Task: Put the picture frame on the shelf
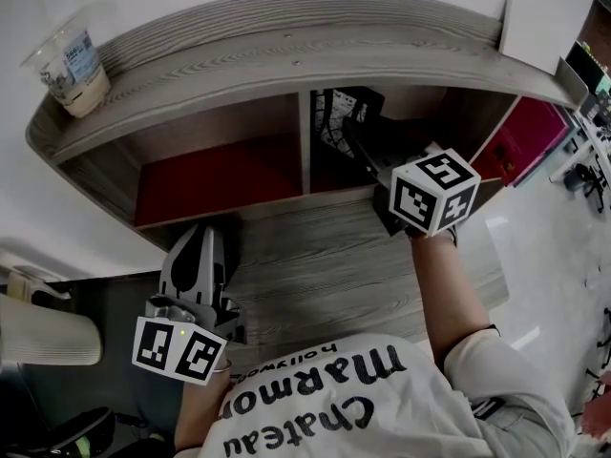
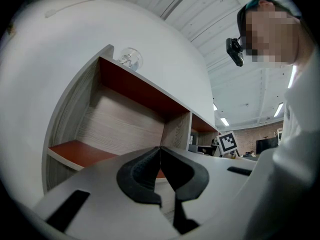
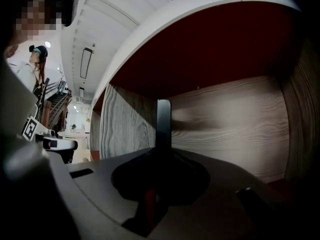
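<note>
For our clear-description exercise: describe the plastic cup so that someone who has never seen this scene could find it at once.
Find the grey wood-grain shelf unit with red-floored compartments. On its top board, at the far left end as the head view shows it, stands the plastic cup. It is see-through with a printed label, and the only container up there.

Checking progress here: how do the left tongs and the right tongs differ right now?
The left tongs are shut on nothing; the right tongs are shut on the picture frame. The left tongs sit outside the shelf; the right tongs reach inside it. Both face the shelf.
</note>
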